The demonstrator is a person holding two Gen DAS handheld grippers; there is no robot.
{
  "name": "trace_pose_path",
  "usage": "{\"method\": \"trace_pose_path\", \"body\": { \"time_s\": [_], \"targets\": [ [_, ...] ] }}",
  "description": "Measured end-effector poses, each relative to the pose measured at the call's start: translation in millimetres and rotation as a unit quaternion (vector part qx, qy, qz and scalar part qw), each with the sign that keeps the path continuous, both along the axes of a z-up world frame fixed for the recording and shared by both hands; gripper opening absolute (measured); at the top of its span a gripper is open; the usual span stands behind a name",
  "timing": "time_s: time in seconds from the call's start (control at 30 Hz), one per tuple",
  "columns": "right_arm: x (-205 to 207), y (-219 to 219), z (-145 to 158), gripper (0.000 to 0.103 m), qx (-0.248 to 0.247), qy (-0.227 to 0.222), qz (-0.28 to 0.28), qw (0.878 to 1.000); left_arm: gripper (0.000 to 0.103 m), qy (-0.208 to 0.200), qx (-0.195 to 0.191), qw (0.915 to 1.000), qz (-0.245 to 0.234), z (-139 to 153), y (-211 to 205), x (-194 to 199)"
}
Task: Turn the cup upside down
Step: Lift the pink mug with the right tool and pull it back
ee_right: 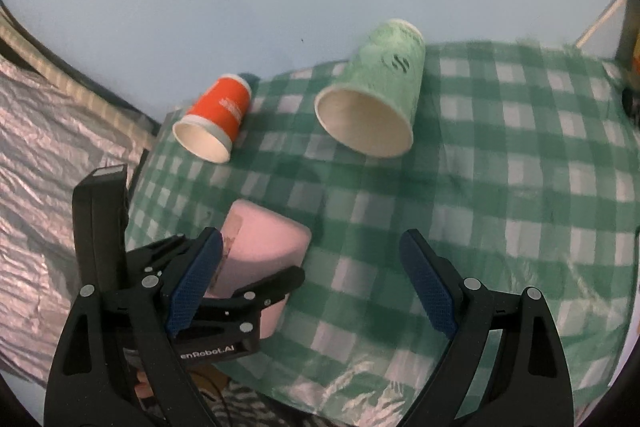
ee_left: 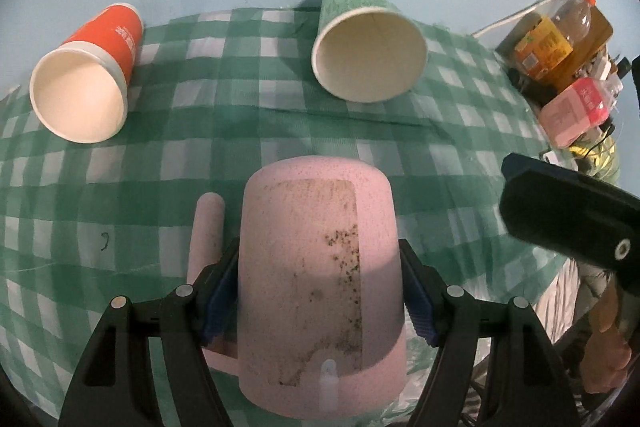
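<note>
The left gripper (ee_left: pixel 320 291) is clamped on the pink mug (ee_left: pixel 316 267), right between its fingers, closed base pointing ahead and handle to its left. It looks mid-flip, not yet set down. The right gripper (ee_right: pixel 312 283) hangs spread and empty just beside it.

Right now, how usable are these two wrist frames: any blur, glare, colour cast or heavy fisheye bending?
Left wrist view: sharp, strong barrel bending at the edges, dark corners; a soft shadow crosses the pink mug held by the left gripper. Right wrist view: softer, with slight blur on the green paper cup and the checked tablecloth, a bluish cast, no glare; the right gripper stays crisp.
</note>
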State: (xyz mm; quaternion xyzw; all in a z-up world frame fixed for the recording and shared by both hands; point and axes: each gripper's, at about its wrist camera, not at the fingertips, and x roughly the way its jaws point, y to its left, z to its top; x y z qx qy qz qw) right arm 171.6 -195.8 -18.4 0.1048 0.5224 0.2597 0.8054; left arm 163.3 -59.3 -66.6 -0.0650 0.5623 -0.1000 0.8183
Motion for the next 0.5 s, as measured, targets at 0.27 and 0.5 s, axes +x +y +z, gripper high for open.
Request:
{"method": "trace_pose_path", "body": {
  "time_s": [0.27,0.5],
  "targets": [
    [-4,-5,-21,0.091,0.005,0.026,0.000,1.000,0.074,-0.002,0.023,0.9997,-0.005,-2,-7,0],
    [-6,-3,-21,0.091,0.017,0.034,0.001,0.999,0.081,0.001,0.011,0.9999,-0.002,6,4,-2]
  ]
}}
